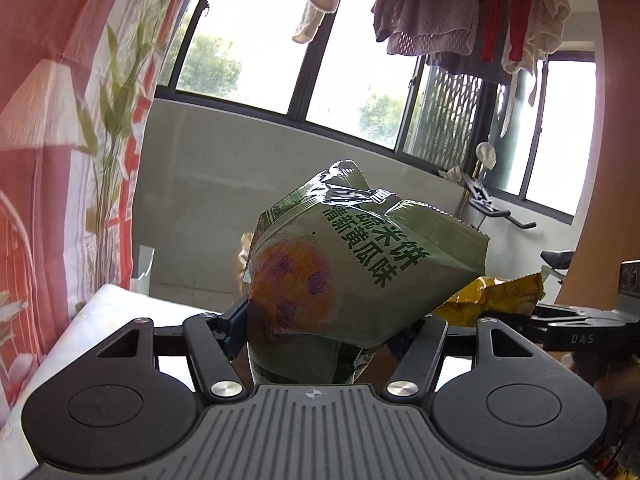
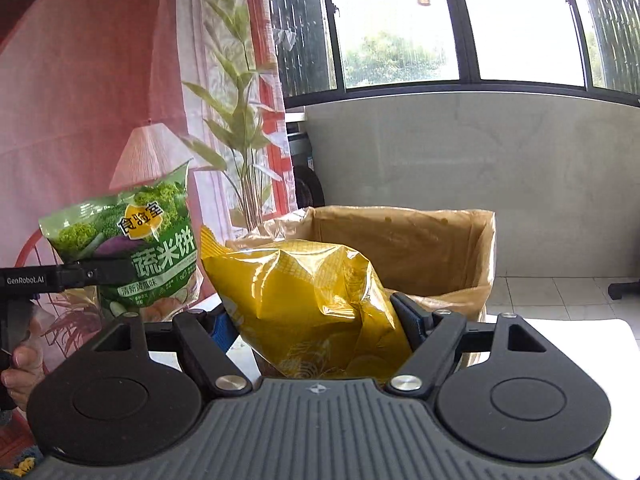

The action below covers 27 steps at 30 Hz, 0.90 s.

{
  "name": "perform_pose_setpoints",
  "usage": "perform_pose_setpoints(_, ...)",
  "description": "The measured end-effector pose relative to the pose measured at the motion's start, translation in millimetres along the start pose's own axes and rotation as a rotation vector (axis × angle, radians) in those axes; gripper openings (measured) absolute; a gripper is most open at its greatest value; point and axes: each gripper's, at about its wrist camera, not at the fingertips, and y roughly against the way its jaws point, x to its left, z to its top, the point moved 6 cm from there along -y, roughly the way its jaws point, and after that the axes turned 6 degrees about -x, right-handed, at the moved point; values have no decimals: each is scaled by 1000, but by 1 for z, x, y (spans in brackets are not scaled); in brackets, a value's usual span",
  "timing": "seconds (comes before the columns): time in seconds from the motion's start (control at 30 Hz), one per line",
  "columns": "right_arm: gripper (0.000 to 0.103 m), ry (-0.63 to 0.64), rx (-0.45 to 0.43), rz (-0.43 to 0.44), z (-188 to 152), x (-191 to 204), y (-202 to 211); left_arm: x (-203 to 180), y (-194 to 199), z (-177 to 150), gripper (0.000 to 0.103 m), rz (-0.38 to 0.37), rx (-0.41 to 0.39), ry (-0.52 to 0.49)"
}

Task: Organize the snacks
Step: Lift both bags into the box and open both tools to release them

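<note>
Overlooking a white table [image 2: 592, 332] before a balcony window [image 2: 400, 20] and floral curtain [image 1: 80, 120]: left gripper [image 1: 332, 320], raised, pinches a green rice-cracker bag [image 1: 352, 272]; right gripper [image 2: 320, 320], raised alongside, clamps a yellow chip bag [image 2: 304, 292] before a lined cardboard box [image 2: 420, 248].

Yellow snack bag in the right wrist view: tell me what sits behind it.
Behind the yellow snack bag stands an open cardboard box lined with clear plastic. Its far inner wall shows; the bag covers its floor, so any contents cannot be seen.
</note>
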Motion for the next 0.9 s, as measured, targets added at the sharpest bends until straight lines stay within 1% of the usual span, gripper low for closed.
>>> perform_pose_setpoints(0.1,78,-7,-22,0,15,-4,-1,-9,-7,25,68,-42,-39,16)
perform_pose_setpoints(0.2,78,-7,-36,-12,29,-12,-2,-15,-24,48,68,-88,-63,36)
perform_pose_setpoints(0.33,78,18,-59,-48,46,-23,-11,-24,-60,70,68,-112,-99,11)
perform_pose_setpoints(0.43,78,-3,-70,-83,54,-39,-20,-21,-95,76,68,-143,-83,74)
perform_pose_setpoints(0.5,78,-14,-73,-100,56,-47,-25,-15,-123,74,68,-162,-77,126)
perform_pose_setpoints(0.53,78,-17,-72,-110,56,-52,-27,-12,-135,71,68,-154,-75,133)
perform_pose_setpoints(0.63,78,-26,-61,-131,54,-63,-35,-11,-169,57,68,-104,-54,97)
perform_pose_setpoints(0.77,78,-36,-47,-152,52,-75,-46,-7,-205,27,68,-76,28,46)
perform_pose_setpoints(0.83,78,-39,-41,-155,50,-79,-50,-3,-218,13,69,-71,73,49)
perform_pose_setpoints(0.9,78,-39,-34,-157,47,-83,-56,6,-226,1,70,-58,121,84)
